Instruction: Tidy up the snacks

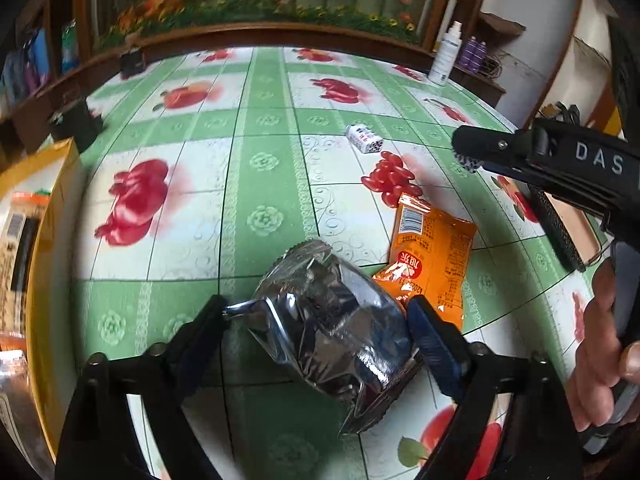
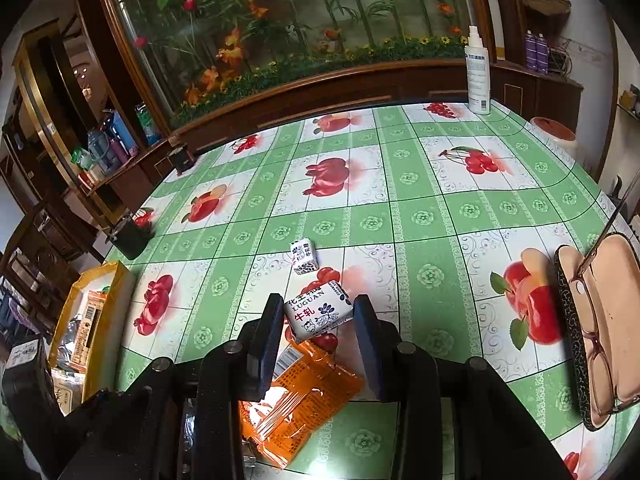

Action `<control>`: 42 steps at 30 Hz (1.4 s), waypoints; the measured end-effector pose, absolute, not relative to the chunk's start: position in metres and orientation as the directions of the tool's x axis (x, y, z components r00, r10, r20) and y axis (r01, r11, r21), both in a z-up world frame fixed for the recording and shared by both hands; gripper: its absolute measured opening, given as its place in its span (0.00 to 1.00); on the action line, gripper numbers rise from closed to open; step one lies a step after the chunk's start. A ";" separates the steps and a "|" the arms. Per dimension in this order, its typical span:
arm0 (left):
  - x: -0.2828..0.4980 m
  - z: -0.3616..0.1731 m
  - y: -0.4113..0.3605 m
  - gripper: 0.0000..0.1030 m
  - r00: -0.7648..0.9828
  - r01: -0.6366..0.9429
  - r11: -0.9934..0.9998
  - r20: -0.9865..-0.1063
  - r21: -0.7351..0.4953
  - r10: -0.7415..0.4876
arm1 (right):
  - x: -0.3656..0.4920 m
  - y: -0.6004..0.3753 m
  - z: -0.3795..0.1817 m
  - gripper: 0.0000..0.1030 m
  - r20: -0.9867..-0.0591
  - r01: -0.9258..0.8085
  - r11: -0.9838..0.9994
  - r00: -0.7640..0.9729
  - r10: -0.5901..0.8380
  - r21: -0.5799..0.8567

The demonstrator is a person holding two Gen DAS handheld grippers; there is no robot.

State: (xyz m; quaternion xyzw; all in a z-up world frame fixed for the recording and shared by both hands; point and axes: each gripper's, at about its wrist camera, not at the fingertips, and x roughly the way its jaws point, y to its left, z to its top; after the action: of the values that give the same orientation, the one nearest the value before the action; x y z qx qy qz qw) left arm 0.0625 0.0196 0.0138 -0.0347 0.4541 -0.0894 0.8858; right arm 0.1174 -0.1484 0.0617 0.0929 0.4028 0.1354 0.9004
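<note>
Silver foil fills the lower middle of my left wrist view: the foil snack bag (image 1: 332, 328) sits between the fingers of my left gripper (image 1: 318, 314), jaws spread wide and apparently pressing its crinkled sides, so I judge I am carrying it. The yellow box (image 1: 50, 264) at the left edge looks like the goal; next I must swing there without crushing it. An orange packet (image 1: 432, 252) lies just behind.

From the right wrist view, my right gripper (image 2: 318, 316) is clamped narrowly on a small white candy (image 2: 318, 314) at centre, above that packet. Another candy (image 2: 305, 256) waits higher up.
</note>
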 end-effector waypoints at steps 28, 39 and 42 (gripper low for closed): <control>0.057 0.040 0.038 0.78 0.716 0.016 0.998 -0.695 -0.068 -0.058 | 0.101 -0.119 0.066 0.38 -0.677 -0.264 0.936 0.647 0.352 0.234; 0.052 0.045 0.032 0.79 0.752 0.003 1.000 -0.660 -0.001 -0.003 | 0.102 -0.119 0.064 0.38 -0.680 -0.258 0.938 0.647 0.346 0.233; 0.051 0.046 0.031 0.79 0.761 -0.002 1.000 -0.648 0.018 0.013 | 0.102 -0.119 0.064 0.38 -0.679 -0.258 0.938 0.647 0.347 0.233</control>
State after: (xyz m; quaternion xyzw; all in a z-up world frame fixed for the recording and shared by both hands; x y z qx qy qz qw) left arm 0.0510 0.0310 0.0465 0.0081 0.3454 0.0039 0.9384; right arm 0.1022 -0.1193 0.0643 0.0578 0.3856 0.1669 0.9056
